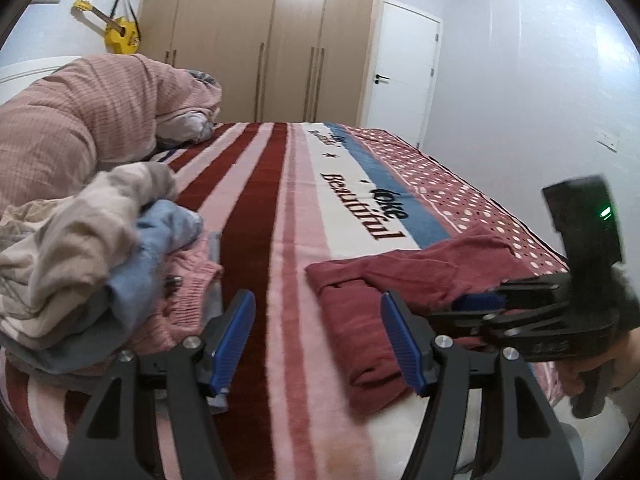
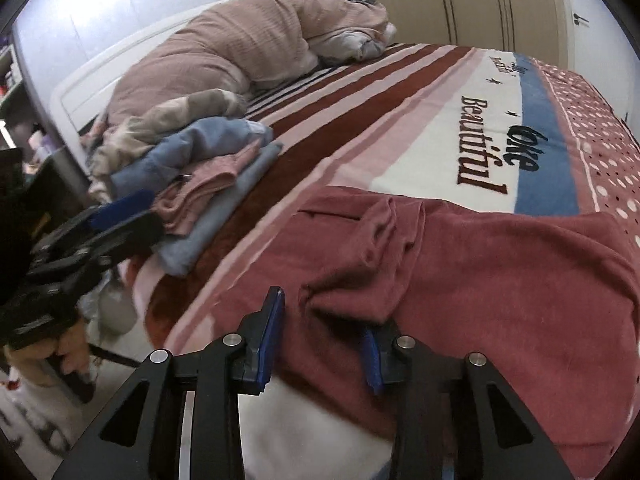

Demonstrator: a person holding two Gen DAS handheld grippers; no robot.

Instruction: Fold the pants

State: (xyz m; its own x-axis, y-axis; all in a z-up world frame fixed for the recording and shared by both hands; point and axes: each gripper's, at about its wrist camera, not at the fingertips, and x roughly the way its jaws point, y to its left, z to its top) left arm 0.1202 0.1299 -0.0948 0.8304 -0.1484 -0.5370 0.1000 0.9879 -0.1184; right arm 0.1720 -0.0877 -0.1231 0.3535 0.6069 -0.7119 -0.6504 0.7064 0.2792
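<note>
Dark red pants lie partly folded on the striped blanket near the bed's front edge; in the right wrist view the pants fill the centre right, with a rumpled fold in the middle. My left gripper is open and empty, hovering over the blanket just left of the pants. My right gripper is open at the pants' near edge, its right finger partly hidden under a fold of cloth. The right gripper also shows in the left wrist view, low over the pants.
A pile of folded and loose clothes sits at the left of the bed, also seen in the right wrist view. A pink duvet lies bunched at the head. A wardrobe and door stand beyond the bed.
</note>
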